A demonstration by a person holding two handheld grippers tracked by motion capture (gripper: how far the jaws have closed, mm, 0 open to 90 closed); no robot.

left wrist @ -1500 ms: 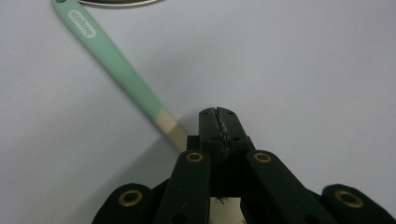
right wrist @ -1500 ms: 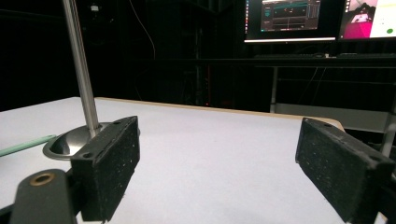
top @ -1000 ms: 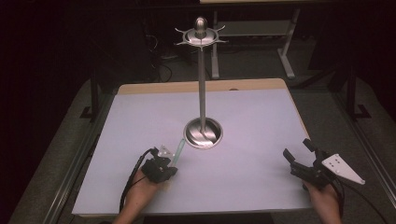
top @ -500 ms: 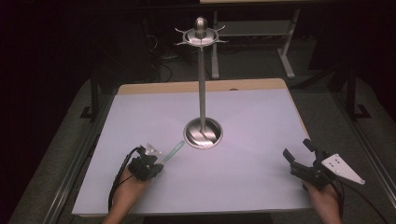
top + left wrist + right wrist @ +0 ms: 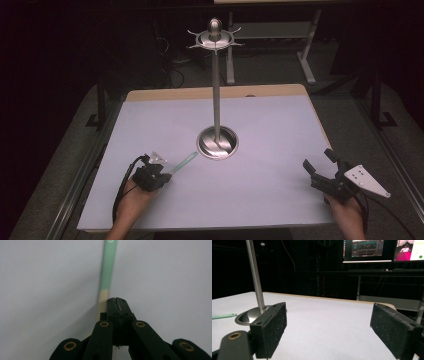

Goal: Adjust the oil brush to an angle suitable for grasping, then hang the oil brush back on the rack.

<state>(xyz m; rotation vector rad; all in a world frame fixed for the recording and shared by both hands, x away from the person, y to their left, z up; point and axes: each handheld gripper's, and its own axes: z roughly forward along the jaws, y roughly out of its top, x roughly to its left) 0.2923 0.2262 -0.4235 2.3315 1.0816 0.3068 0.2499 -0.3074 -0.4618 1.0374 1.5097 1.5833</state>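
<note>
At lower left, our left gripper (image 5: 162,170) pinches the green-handled utensil (image 5: 183,162); at lower right, our right gripper (image 5: 320,167) gapes wide, empty.

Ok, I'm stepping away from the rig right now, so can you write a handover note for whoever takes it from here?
Left gripper: jaws shut, nothing seen between them; the slim green and cream stick runs alongside them.
Right gripper: open, empty, at the near right of the white table.
Stick: flat on the table, tip close to the base of the tall silver metal stand.
Done: nothing hangs on the stand.
Left: probably open the jaws, grip the stick and take it to the stand.
</note>
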